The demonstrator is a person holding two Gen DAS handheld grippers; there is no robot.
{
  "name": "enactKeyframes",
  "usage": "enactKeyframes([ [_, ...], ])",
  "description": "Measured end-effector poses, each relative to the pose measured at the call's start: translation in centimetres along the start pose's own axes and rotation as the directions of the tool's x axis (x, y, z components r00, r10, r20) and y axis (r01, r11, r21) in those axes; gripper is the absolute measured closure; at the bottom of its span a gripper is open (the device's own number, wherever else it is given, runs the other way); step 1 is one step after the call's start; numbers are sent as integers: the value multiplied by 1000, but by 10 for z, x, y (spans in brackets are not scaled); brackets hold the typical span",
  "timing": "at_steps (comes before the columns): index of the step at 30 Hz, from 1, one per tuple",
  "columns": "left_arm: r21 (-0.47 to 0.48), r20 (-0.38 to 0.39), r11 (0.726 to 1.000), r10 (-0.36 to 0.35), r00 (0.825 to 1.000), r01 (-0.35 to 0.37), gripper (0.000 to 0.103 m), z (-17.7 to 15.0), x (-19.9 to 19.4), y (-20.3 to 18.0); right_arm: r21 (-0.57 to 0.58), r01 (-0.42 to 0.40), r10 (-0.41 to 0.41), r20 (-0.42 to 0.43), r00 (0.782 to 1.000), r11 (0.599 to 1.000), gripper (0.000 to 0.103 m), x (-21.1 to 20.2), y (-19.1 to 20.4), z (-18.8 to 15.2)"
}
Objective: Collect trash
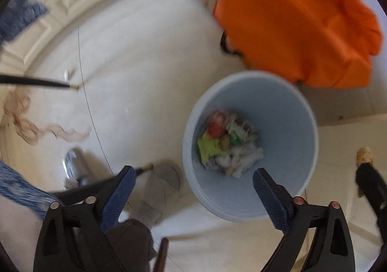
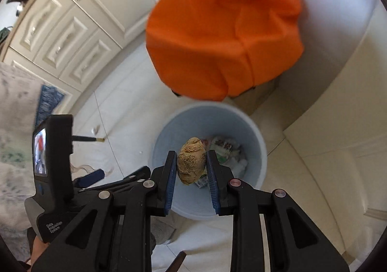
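Observation:
A pale blue trash bin (image 1: 285, 102) stands on the white tiled floor, with wrappers and tissues (image 1: 227, 143) at its bottom. My left gripper (image 1: 193, 176) is open and empty, above the bin's near rim. My right gripper (image 2: 191, 162) is shut on a brown crumbly lump (image 2: 191, 160) and holds it over the bin (image 2: 254, 151). The lump and right gripper also show at the right edge of the left wrist view (image 1: 364, 154).
An orange cloth (image 1: 297, 20) covers a box behind the bin; it also shows in the right wrist view (image 2: 225, 37). Cream cabinets (image 2: 63, 32) line the left. Crumpled brownish plastic (image 1: 26, 122), small scraps (image 2: 95, 129) and a grey slipper (image 1: 162, 185) lie on the floor.

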State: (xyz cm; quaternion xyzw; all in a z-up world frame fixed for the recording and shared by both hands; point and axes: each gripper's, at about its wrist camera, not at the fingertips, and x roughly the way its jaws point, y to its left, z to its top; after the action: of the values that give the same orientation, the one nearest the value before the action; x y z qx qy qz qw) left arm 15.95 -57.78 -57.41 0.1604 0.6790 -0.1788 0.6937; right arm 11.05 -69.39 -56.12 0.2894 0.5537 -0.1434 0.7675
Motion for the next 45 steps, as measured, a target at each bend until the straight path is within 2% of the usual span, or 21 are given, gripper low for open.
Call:
enactKeyframes([
  [4,1,-88,998,64,994,-65,17,16,51,-13,14,-2,2,-57,998,1000,78,34,-3,-3],
  [5,-11,-117,997,72,990,-74,26,17,65,-17,17,-2,3,-67,998,1000,78,41,-4,-3],
  [9,-92,-213,995,29,977,-50,44,24,113,-21,26,-1,3,-94,996,1000,78,59,-9,-4],
  [11,-109,-253,993,9,967,-38,70,25,130,-20,25,4,-1,-107,994,1000,78,67,-11,-4],
  [12,-123,-267,990,26,963,-61,77,25,136,-20,22,5,-3,-111,994,1000,78,69,-10,-3],
  [13,-139,-271,988,34,962,-74,90,24,139,-14,19,4,-2,-116,993,1000,78,72,-10,-3],
  [15,-164,-279,985,12,960,-60,90,27,144,-8,17,0,2,-122,993,1000,78,75,-9,-4],
  [18,-140,-276,988,32,961,-73,90,21,151,-9,24,-7,10,-126,992,1000,78,80,-9,-2],
  [22,-154,-274,986,22,962,-67,90,8,158,2,28,2,2,-143,990,1000,75,81,-9,-2],
  [23,-162,-276,985,16,961,-62,90,5,154,2,32,5,0,-144,990,999,64,81,-10,-2],
  [24,-170,-279,984,10,960,-59,90,-1,143,5,44,11,-5,-138,990,999,36,79,-12,-3],
  [25,-180,-282,982,2,959,-55,90,-1,147,6,67,14,-6,-119,993,998,20,74,-16,-4],
  [26,-187,-283,981,-3,959,-52,90,-2,143,8,87,6,3,-101,995,996,3,70,-20,-5],
  [27,-195,-286,980,-7,958,-51,90,-5,128,11,106,-1,10,-87,996,994,1,65,-24,-7],
  [30,-196,-296,977,27,955,-88,73,-6,118,16,130,30,-21,-72,997,991,0,52,-32,-14],
  [31,-193,-296,976,39,954,-99,50,-6,118,17,150,41,-32,-63,997,988,0,45,-38,-19],
  [32,-197,-286,975,39,957,-99,22,-6,111,20,166,47,-38,-59,998,985,0,39,-42,-23],
  [34,-206,-240,972,59,969,-110,1,-4,94,26,190,67,-61,-36,997,979,0,24,-50,-30],
  [37,-163,-185,982,65,981,-96,1,0,80,21,219,73,-76,5,997,973,0,-1,-57,-40],
  [40,-124,-142,992,18,990,-36,1,-3,70,13,235,93,-104,36,994,968,0,-31,-62,-50],
  [45,-52,-81,993,-112,990,108,1,-20,39,1,249,101,-128,95,987,963,0,-80,-65,-64],
])
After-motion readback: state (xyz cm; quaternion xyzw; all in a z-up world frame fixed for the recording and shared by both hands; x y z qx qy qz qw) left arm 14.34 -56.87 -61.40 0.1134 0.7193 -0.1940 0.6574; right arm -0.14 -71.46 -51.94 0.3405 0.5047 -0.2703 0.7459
